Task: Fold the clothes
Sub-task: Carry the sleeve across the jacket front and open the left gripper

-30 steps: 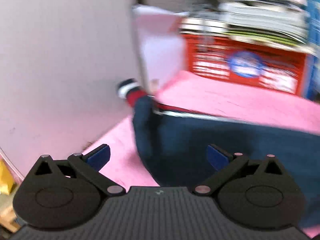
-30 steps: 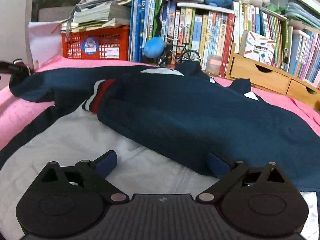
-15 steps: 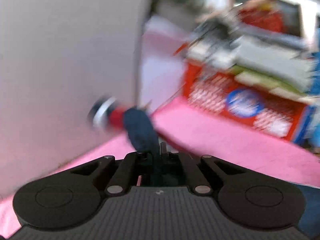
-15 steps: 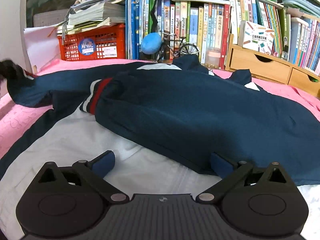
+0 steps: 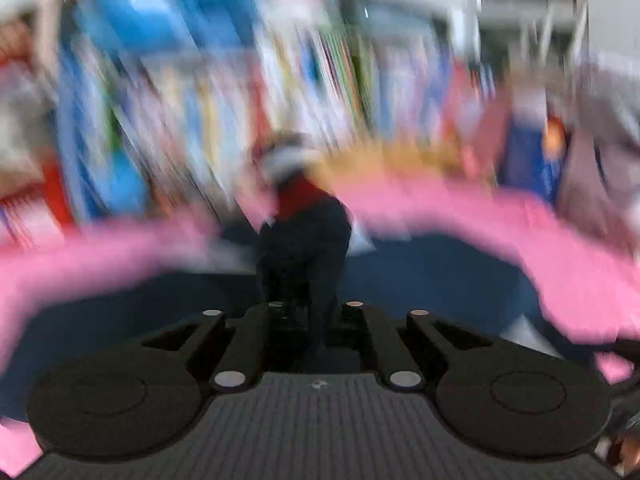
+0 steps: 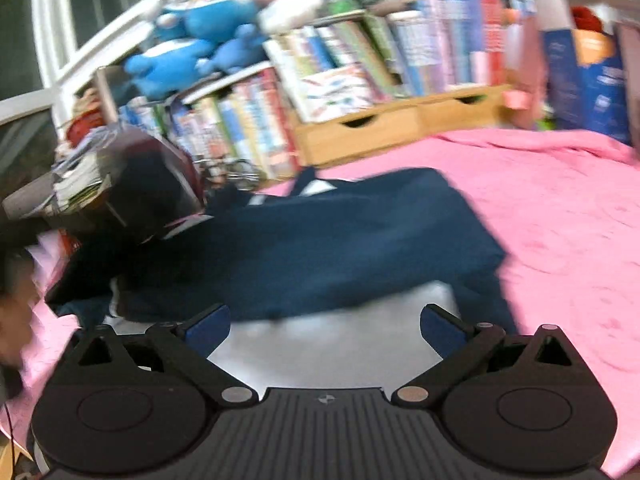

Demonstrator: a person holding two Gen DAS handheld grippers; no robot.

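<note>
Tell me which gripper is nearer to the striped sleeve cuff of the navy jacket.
Left. The left gripper is clamped on the navy sleeve just below the striped cuff, carrying it. The right gripper stands open over the jacket's white panel, well away from that cuff.

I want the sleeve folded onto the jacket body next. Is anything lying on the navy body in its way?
Nothing visible: the left hand-held gripper grips the sleeve, and the jacket body lies bare on the pink cover.
</note>
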